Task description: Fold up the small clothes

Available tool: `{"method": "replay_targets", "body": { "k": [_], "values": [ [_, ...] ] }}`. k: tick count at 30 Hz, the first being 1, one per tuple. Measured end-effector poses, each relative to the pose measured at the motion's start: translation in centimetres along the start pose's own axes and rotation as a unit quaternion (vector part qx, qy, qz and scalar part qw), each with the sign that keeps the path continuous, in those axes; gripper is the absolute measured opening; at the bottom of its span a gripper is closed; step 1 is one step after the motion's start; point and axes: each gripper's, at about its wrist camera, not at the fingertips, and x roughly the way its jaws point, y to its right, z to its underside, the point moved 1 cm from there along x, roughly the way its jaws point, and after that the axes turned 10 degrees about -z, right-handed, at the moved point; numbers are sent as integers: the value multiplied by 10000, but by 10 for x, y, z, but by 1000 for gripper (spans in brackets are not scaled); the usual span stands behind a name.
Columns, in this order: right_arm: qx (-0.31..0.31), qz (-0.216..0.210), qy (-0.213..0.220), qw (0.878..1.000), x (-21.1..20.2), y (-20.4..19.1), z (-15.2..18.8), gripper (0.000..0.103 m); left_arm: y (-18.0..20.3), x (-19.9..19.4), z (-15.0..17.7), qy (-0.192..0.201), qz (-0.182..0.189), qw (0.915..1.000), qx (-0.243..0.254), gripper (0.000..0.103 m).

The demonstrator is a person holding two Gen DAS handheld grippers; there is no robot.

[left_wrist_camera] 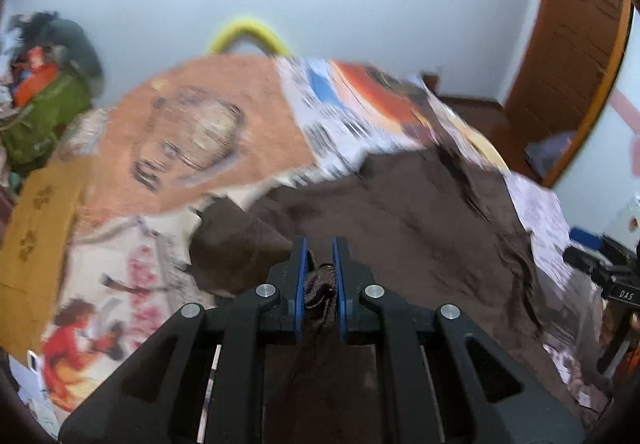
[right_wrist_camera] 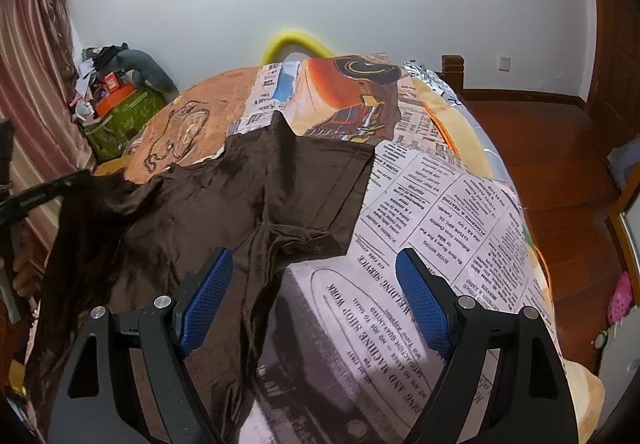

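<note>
A dark brown garment (right_wrist_camera: 248,196) lies spread on the bed, one sleeve or leg (right_wrist_camera: 332,184) flat on the newspaper-print cover. My left gripper (left_wrist_camera: 320,264) is shut on a bunched edge of the brown garment (left_wrist_camera: 400,212) and holds it lifted; the left wrist view is blurred. My right gripper (right_wrist_camera: 314,284) is open and empty, hovering over the garment's near edge, its left blue pad (right_wrist_camera: 206,296) above the cloth and its right pad (right_wrist_camera: 422,304) above the bedcover. The left gripper's body shows at the left edge of the right wrist view (right_wrist_camera: 36,196).
The bed has a printed cover (right_wrist_camera: 440,204) with newspaper text and an orange section (right_wrist_camera: 188,124). A yellow foam arch (right_wrist_camera: 296,44) stands at the bed's far end. Cluttered boxes (right_wrist_camera: 120,100) sit at far left. Wooden floor (right_wrist_camera: 560,164) and a door lie right.
</note>
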Motion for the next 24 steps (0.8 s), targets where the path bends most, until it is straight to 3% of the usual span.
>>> {"method": "replay_targets", "body": {
  "k": [5,8,10,12,17,20,24],
  "values": [
    [-56,-22,64,10000,-9,-3,-1,81,25,36,26,-816,68,9962,281,17],
    [-78,-15,85,9999,-12,-2,-1,81,15,30,38,-965,222,9950,127,32],
    [-91,-4,87,9999,-13,0,-1,81,2,16,39,-904,231,9956,-30,59],
    [-86,-6,94,9999,-13,0,1,81,-17,-9,40,-622,185,9977,-216,65],
    [-60,-39,65,10000,-6,-3,6,81,-63,-40,44,-360,-187,9980,-489,72],
    [-71,-87,14,9999,-1,-8,10,81,-98,-32,46,-477,-454,9937,-902,72],
    [-135,-117,-50,9998,5,-15,12,81,-133,-3,51,-838,-183,9817,-1703,72]
  ]
}}
